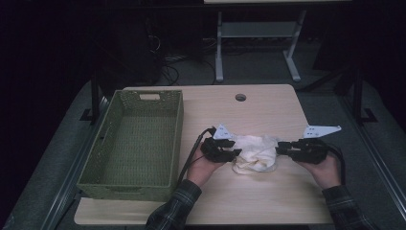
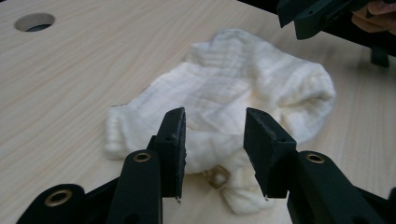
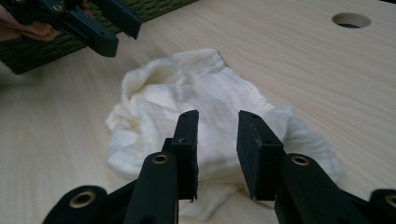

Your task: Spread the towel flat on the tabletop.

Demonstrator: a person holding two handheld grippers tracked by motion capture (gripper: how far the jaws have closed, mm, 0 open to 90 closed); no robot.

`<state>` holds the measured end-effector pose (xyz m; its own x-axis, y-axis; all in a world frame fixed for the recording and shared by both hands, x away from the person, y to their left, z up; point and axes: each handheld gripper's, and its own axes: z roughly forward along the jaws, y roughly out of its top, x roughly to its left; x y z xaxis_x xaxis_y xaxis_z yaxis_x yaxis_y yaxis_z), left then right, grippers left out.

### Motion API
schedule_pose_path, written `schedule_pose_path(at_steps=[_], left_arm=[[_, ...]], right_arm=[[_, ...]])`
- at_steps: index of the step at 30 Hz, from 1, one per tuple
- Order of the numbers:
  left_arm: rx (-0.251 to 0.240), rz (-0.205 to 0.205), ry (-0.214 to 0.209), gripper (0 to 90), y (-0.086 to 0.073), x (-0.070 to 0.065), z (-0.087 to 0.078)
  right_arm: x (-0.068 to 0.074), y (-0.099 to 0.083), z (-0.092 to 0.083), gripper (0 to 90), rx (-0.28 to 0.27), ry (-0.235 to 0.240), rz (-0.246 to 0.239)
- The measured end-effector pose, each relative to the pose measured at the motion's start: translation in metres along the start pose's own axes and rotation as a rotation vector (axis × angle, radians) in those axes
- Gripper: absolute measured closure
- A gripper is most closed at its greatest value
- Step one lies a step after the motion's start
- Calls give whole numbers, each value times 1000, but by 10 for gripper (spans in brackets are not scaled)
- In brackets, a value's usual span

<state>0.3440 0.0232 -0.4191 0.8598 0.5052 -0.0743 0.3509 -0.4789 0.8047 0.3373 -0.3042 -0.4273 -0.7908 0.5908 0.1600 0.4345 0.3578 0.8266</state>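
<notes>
cloth: i see a crumpled cream cloth (image 1: 254, 153) lying in a loose heap on the wooden table (image 1: 268, 201), right of the table's middle and between my two grippers. it rests flat on the wood and nothing lifts it.
left gripper: the left gripper (image 1: 229, 152) sits at the cloth's left edge, held in my left hand (image 1: 203, 168). in the left gripper view (image 2: 214, 140) its jaws are spread with a clear gap, the cloth shows through that gap just beyond the tips, and neither pad presses on the fabric.
right gripper: the right gripper (image 1: 282, 147) sits at the cloth's right edge, held in my right hand (image 1: 326, 171). in the right gripper view (image 3: 217, 140) its jaws stand apart, somewhat narrower than the left pair, with the cloth beyond and below them and nothing pinched.
grip status: neither gripper holds the cloth.
facing: the two grippers point toward each other across the heap. each gripper view shows the other gripper past the cloth.
basket: a green woven basket (image 1: 178, 120) stands on the left part of the table, well apart from the cloth.
table detail: a round hole (image 1: 240, 97) sits near the far edge.
</notes>
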Motion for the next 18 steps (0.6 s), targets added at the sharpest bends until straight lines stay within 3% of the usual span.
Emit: schedule_pose_path(at_steps=[4, 8, 13, 16, 18], left_arm=[[13, 14, -40, 583, -4, -14, 8], [30, 62, -34, 577, -4, -24, 17], [58, 76, -33, 576, -7, -25, 26], [75, 86, -4, 648, -9, -23, 30], [79, 76, 5, 771, -10, -21, 31]], right_arm=[[12, -3, -2, 668, -11, 37, 2], [21, -6, 2, 655, 9, 43, -16], [27, -7, 14, 656, 51, 36, -33], [27, -9, 20, 724, 79, 20, -45], [26, -9, 21, 826, 90, 7, -46]])
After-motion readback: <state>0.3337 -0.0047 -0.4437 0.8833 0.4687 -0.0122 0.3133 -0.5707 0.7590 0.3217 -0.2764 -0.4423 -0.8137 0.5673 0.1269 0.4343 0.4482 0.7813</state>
